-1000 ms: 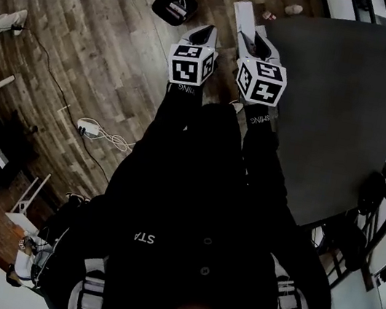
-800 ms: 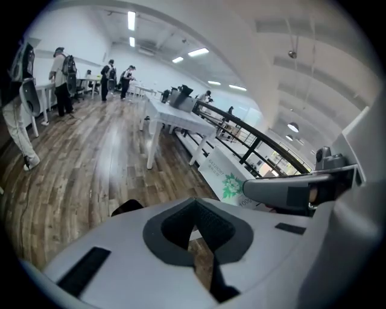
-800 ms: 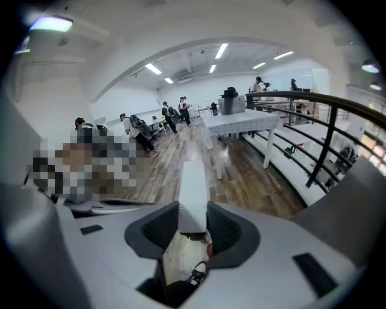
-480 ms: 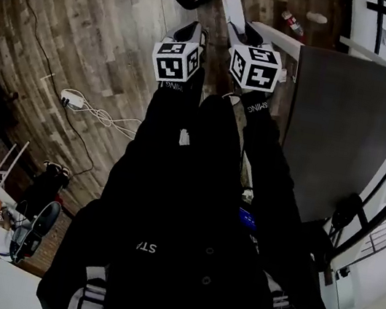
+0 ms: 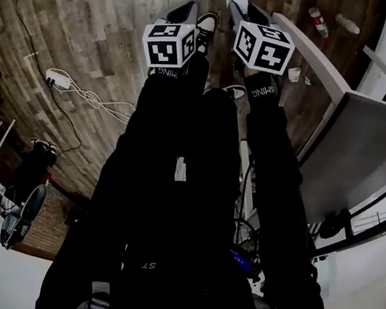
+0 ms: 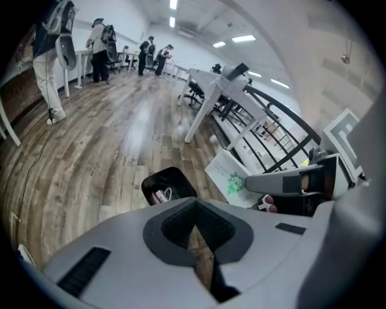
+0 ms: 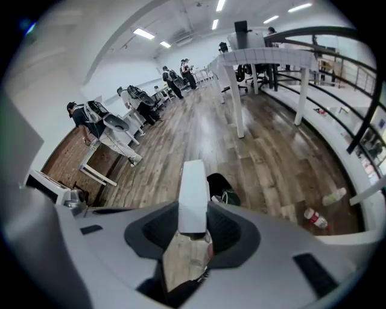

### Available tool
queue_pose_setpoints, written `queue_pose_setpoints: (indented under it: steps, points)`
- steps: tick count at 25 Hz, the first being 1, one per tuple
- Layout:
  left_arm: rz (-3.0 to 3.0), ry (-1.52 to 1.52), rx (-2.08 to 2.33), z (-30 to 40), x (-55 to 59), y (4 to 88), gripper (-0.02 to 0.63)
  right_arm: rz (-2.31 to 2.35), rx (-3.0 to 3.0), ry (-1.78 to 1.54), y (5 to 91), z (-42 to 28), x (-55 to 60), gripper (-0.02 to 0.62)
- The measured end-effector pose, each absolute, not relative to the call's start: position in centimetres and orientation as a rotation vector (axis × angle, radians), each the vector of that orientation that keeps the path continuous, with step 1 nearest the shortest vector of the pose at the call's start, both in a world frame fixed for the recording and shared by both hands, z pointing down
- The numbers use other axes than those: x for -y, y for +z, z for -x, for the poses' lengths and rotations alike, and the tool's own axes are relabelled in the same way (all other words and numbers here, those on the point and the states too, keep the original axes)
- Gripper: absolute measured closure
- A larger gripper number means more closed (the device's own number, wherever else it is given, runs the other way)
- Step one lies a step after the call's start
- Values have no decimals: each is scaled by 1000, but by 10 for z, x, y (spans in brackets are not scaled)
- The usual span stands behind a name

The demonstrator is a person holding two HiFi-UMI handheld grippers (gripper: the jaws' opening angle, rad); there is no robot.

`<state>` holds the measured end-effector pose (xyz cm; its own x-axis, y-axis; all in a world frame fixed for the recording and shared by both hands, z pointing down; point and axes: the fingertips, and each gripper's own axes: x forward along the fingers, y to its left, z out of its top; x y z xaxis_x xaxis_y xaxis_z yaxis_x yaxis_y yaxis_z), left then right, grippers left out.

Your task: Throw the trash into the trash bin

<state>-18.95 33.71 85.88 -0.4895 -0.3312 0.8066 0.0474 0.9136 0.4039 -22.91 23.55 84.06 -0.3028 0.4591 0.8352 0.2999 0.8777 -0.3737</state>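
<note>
- The left hand-held gripper point(image 6: 194, 218) has its jaws together with nothing between them. Only the wooden floor point(image 6: 90, 157) shows past the tips.
- Ahead of both grippers, the black trash bin point(image 6: 169, 184) stands on the floor. It is open-topped with a few scraps already inside, and neither gripper is over it.
- The right hand-held gripper point(image 7: 193, 224) is clamped on a flat white box point(image 7: 194, 192). The box sticks out forward beyond the jaws, and its far end points roughly at the bin.
- Further right, a red-labelled bottle point(image 7: 315, 218) lies on the floor, well apart from the bin.
- Step in hand, as I judge it: the box is being carried to the bin, and the drop is not yet done.
- The next move calls for bringing the right gripper over the bin's mouth. The box's free end should tip down inside the rim before the jaws part.
- If let go short of that, the long box could catch the rim or land beside the bin.
</note>
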Motion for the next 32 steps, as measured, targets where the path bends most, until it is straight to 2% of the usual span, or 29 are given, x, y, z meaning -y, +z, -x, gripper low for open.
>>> queue_pose_setpoints:
  steps: [7, 13, 23, 32]
  points:
    - [-189, -453, 1995, 203, -352, 954, 606, 559, 1830, 213, 950, 239, -257, 443]
    - [-210, -435, 1961, 203, -356, 1000, 605, 546, 1794, 247, 1003, 245, -266, 443]
    - [-191, -441, 1937, 225, -367, 1044, 605, 549, 1746, 243, 1054, 271, -282, 439]
    - [-195, -446, 1939, 237, -364, 1051, 605, 552, 1741, 264, 1062, 277, -281, 432]
